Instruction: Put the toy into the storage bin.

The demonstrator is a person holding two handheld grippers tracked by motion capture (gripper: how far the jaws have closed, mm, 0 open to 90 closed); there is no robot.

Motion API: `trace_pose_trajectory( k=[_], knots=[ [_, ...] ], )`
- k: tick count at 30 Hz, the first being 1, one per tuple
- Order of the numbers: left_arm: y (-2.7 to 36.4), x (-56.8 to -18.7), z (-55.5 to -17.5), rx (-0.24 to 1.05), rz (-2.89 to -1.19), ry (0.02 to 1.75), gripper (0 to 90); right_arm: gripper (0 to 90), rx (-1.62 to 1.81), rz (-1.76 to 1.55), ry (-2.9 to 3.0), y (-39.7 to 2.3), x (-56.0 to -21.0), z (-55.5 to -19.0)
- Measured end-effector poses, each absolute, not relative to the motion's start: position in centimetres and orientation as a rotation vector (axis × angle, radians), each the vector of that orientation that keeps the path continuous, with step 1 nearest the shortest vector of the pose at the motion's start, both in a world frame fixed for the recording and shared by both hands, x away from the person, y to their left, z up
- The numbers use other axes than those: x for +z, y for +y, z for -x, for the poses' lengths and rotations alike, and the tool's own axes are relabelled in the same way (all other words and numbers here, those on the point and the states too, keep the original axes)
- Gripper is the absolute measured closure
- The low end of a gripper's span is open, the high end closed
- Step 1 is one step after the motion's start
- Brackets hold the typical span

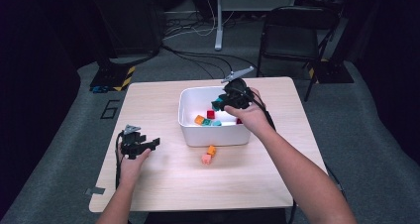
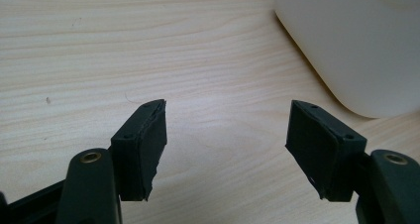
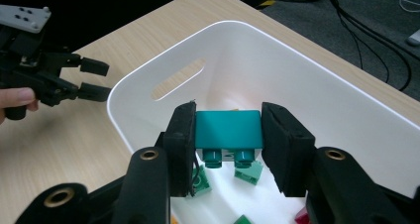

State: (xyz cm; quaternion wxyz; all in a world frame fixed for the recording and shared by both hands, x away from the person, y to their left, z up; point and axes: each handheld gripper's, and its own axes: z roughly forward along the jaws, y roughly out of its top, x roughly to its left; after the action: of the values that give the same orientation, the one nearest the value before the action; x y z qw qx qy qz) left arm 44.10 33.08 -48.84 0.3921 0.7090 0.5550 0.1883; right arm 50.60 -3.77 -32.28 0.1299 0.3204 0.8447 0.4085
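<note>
My right gripper (image 3: pixel 227 135) is shut on a teal brick (image 3: pixel 228 130), held studs down above the white bin (image 3: pixel 307 80). From above, that gripper (image 1: pixel 221 104) hovers over the bin's (image 1: pixel 190 92) right half. Inside the bin lie an orange brick (image 1: pixel 199 119), a red brick (image 1: pixel 211 114) and teal ones (image 1: pixel 216 123); green bricks (image 3: pixel 250 170) show below the held one. My left gripper (image 2: pixel 225 135) is open over bare wood, nothing between its pads; it rests at the table's left (image 1: pixel 151 143). An orange brick (image 1: pixel 211 150) and a pink brick (image 1: pixel 206 158) sit in front of the bin.
The wooden table (image 1: pixel 163 179) has free room at the front and left. A folding chair (image 1: pixel 292 33) stands behind the far right corner. Cables and a stand leg (image 1: pixel 218 21) lie on the grey floor beyond.
</note>
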Motion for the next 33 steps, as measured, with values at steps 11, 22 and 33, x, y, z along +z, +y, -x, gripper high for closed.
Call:
trace_pose_trajectory(
  k=[11, 22, 33],
  knots=[
    [33.2, -48.8, -44.1, 0.48, -1.796, 1.41, 31.6, 58.2, 1.157, -0.961, 2.435, -2.2, -32.9, -53.3],
    [33.2, -48.8, -44.1, 0.478, -1.792, 1.41, 31.6, 58.1, 1.107, -1.04, 2.424, -1.8, -34.2, -55.6],
    [33.1, -48.8, -44.1, 0.476, -1.802, 1.405, 31.8, 53.7, 1.07, -1.057, 2.445, -2.0, -34.9, -55.6]
  ],
)
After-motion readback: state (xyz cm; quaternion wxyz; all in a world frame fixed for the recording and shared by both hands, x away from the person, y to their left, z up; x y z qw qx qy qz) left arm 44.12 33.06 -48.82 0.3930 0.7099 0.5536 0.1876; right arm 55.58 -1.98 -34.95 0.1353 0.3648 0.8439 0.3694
